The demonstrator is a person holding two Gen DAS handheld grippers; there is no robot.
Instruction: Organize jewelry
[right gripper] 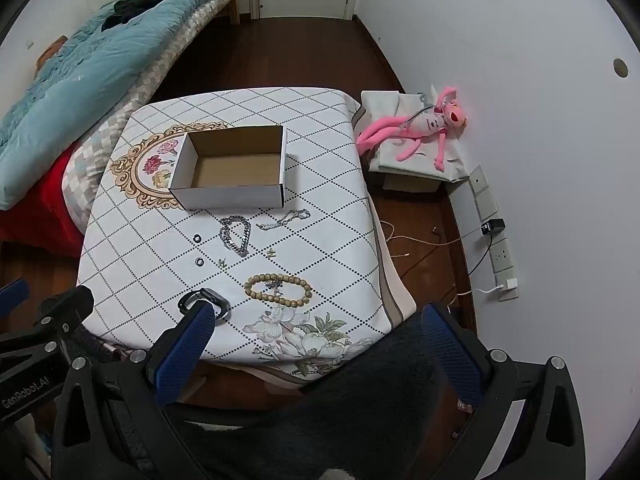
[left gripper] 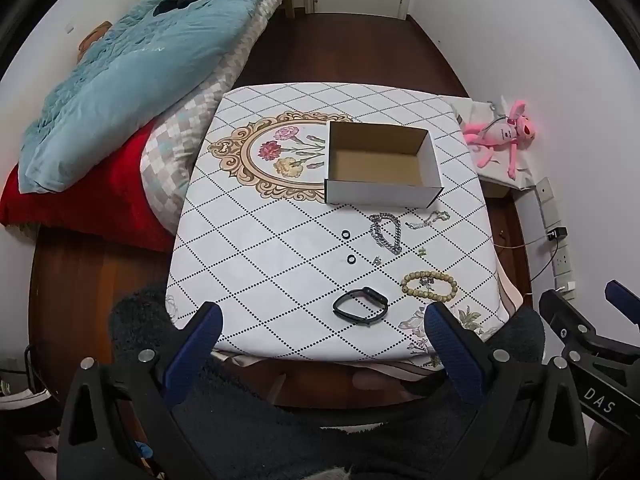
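Both grippers up above the near table edge, tips aimed down: left gripper (left gripper: 322, 322) with blue fingers spread wide, nothing between; right gripper (right gripper: 316, 326) spread wide too, nothing held. Probably waiting up high to see all the jewelry before picking. On the white tablecloth with black dotted diamonds (left gripper: 256, 216): open white cardboard box, brown inside (left gripper: 384, 160), with nothing in it, likely the home for everything. Just in front of the box: thick silver chain bracelet (left gripper: 386, 234) and thin silver chain (left gripper: 428, 220). Left of those: two small black rings (left gripper: 346, 234), well apart. Closer in: tan wooden bead bracelet (left gripper: 430, 287) with a small silver charm lying inside its loop, and black watch band (left gripper: 360, 306), nearest the left gripper. Two tiny shiny bits between the chains and the beads, too small to name. Nothing blocking the way to the box. Off to the side: blue blanket (left gripper: 132, 64) on a bed, pink stuffed toy (right gripper: 424, 128) on a white cloth.
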